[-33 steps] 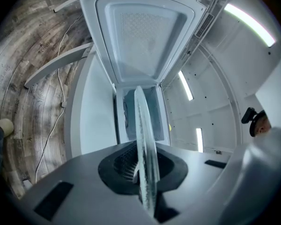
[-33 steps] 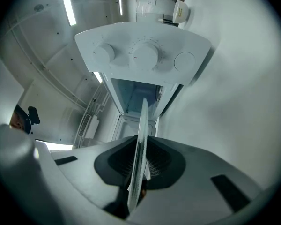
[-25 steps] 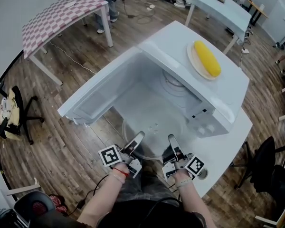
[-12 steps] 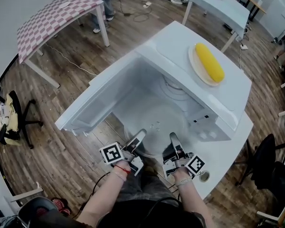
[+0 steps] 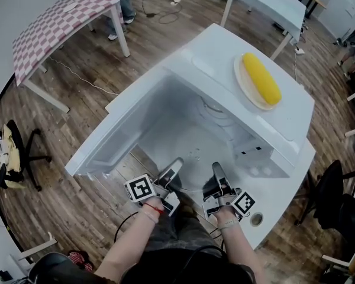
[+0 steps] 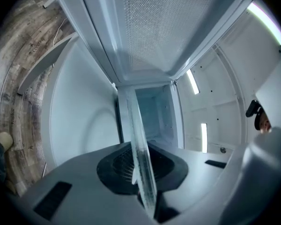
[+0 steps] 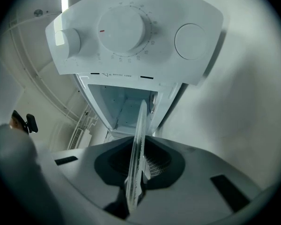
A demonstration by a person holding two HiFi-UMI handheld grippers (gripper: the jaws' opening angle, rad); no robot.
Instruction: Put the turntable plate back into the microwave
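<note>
The clear glass turntable plate (image 5: 192, 154) is held level at the mouth of the white microwave (image 5: 216, 58), its far half inside the cavity. My left gripper (image 5: 173, 171) is shut on the plate's near left rim. The right gripper (image 5: 216, 176) is shut on its near right rim. In the left gripper view the plate (image 6: 139, 153) runs edge-on out of the left gripper (image 6: 147, 193) toward the open cavity (image 6: 152, 114). In the right gripper view the plate (image 7: 140, 139) stands edge-on in the right gripper (image 7: 133, 191), below the control panel (image 7: 131, 36).
The microwave door (image 5: 115, 129) swings open to the left. A yellow corn cob (image 5: 261, 78) lies on a dish on the microwave's top. The microwave stands on a white table (image 5: 281, 185). A checkered table (image 5: 53, 22), another white table (image 5: 266, 5) and office chairs (image 5: 337, 200) stand around.
Both grippers have carried the plate a little forward, so more of it now lies inside the cavity. The grip on each rim is unchanged.
</note>
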